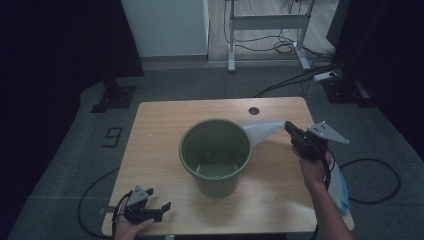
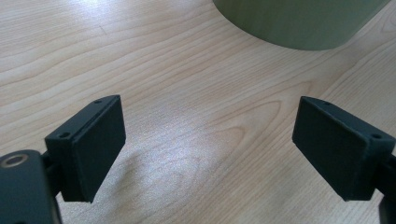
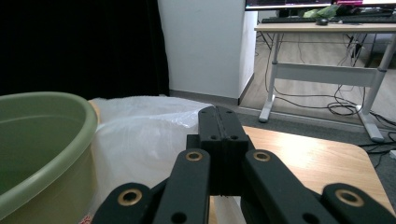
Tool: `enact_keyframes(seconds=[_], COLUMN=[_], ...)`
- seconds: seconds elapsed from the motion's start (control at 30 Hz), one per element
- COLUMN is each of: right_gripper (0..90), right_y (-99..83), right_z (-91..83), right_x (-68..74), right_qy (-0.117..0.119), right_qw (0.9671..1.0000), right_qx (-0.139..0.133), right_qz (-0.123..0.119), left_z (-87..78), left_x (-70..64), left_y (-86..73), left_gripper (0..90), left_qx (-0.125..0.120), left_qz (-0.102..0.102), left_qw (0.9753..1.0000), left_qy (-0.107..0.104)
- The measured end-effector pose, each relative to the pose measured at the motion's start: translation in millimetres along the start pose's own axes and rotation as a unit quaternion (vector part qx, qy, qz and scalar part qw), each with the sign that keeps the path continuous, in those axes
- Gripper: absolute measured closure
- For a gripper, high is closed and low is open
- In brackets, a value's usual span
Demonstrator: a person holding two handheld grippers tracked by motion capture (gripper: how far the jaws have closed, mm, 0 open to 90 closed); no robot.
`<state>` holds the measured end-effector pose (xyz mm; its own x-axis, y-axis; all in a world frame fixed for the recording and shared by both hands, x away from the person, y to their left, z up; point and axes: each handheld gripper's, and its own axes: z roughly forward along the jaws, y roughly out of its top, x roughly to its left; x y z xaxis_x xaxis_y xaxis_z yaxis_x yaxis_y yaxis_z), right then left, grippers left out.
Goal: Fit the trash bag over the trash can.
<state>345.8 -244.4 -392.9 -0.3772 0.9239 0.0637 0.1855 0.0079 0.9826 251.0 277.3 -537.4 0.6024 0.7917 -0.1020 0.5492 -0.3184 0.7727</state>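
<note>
The pale wooden table with rounded corners [image 1: 165, 150] carries a round green plastic bucket [image 1: 216, 155] at its centre, empty as far as the high view shows. From the bucket's rim at about two o'clock a thin translucent white plastic bag [image 1: 260, 131] stretches outward to the right gripper [image 1: 290, 129], whose black jaws are pressed together on the film; the right gripper view shows the bag [image 3: 140, 140] bunched just ahead of the closed jaws, beside the bucket wall [image 3: 42, 140]. More loose plastic with a bluish edge [image 1: 341, 192] lies at the table's four o'clock edge, under the person's forearm.

The left gripper [image 1: 150, 207] rests at the table's seven o'clock corner, well apart from the bucket, its jaws spread wide over bare wood in the left gripper view [image 2: 210, 154].

Risks, as I judge them: the bucket is light and nothing steadies it, so a pull on the bag toward three o'clock could drag or tip it. The film is slippery and pinched at one narrow spot, so it could slide out of the jaws or tear. The loose plastic at four o'clock could be swept off the table by the forearm.
</note>
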Motion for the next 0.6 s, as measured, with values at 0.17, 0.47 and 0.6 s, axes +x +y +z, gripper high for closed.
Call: enact_keyframes(seconds=[0.17,0.47,0.6], right_gripper=[89.2,89.3,89.3], right_y=[0.8,17.7,29.9], right_z=[-2.5,-9.9,-12.8], right_x=[-5.5,-11.5,-10.7], right_qy=[-0.005,-0.013,-0.014], right_qw=[0.9999,0.9996,0.9994], right_qx=[-0.003,-0.023,-0.032], right_qz=[0.008,0.011,0.007], left_z=[0.6,2.3,2.7], left_x=[-0.4,-0.6,-0.6], left_y=[-0.1,0.0,0.2], left_gripper=[9.6,9.7,9.7], left_qx=[0.001,0.003,0.003], left_qz=[0.000,0.000,0.000], left_qw=[1.0000,1.0000,1.0000], left_qy=[0.000,-0.002,-0.003])
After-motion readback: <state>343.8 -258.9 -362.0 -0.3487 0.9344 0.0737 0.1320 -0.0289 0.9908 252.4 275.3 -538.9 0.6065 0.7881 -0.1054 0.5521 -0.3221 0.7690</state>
